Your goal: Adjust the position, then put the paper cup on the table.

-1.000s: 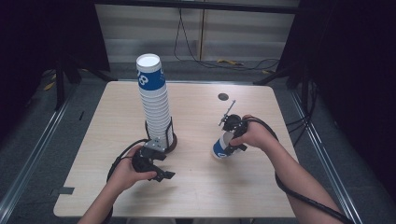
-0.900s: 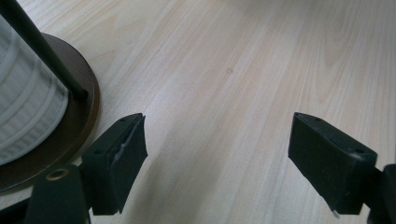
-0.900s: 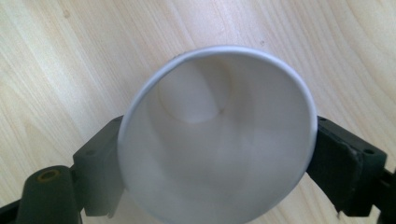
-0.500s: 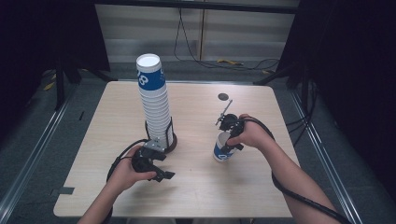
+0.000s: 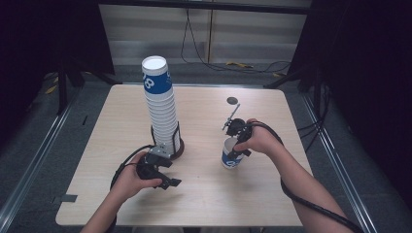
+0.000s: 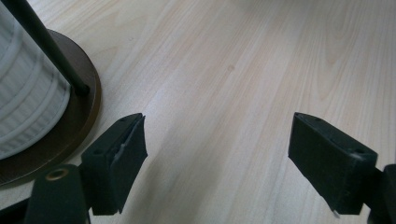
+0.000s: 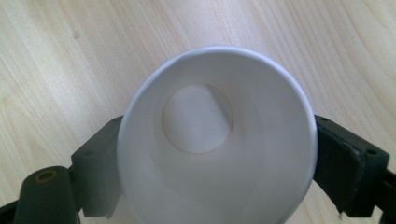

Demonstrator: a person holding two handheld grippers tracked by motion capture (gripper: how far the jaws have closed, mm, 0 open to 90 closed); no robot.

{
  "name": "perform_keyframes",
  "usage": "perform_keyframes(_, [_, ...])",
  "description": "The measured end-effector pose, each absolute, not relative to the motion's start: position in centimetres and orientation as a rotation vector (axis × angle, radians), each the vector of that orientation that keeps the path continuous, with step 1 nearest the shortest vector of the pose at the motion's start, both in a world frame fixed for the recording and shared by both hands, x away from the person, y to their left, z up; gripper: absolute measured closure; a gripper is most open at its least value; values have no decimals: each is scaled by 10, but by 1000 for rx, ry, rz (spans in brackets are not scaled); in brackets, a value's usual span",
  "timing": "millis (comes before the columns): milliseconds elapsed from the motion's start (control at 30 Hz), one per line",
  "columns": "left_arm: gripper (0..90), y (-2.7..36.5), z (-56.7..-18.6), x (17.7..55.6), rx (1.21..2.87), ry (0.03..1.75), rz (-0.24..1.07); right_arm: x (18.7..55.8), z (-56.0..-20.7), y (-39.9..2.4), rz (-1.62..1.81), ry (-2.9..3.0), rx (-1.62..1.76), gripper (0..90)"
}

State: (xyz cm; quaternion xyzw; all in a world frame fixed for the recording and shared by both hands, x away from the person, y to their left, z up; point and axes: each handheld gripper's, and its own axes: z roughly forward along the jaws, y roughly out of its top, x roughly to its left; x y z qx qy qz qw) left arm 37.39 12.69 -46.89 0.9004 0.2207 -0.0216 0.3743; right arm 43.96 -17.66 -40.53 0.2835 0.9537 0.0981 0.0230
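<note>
While the right tool [image 5: 232, 154] clamps the paper cup [image 5: 230, 154] upright on the bench [image 5: 272, 194] | cup: light, thin-walled, crushable, hold gently mid-wall | left tool [image 5: 167, 170] open, empty, beside the cup stack [image 5: 160, 104]

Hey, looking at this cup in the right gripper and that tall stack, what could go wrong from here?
The right gripper clamps the thin paper cup from both sides, so a harder squeeze could crush its wall or let it slip. The stack of cups in the stand rises high and leans a little; a bump might topple it. The left gripper, open, rests close to the stand's base, so a careless move could knock it.
</note>
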Motion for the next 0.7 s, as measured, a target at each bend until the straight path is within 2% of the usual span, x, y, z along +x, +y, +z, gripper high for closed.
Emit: perform_keyframes(700, [191,137,-468,371,2312,581,-41,439,-412,-174,358,2982,871,126])
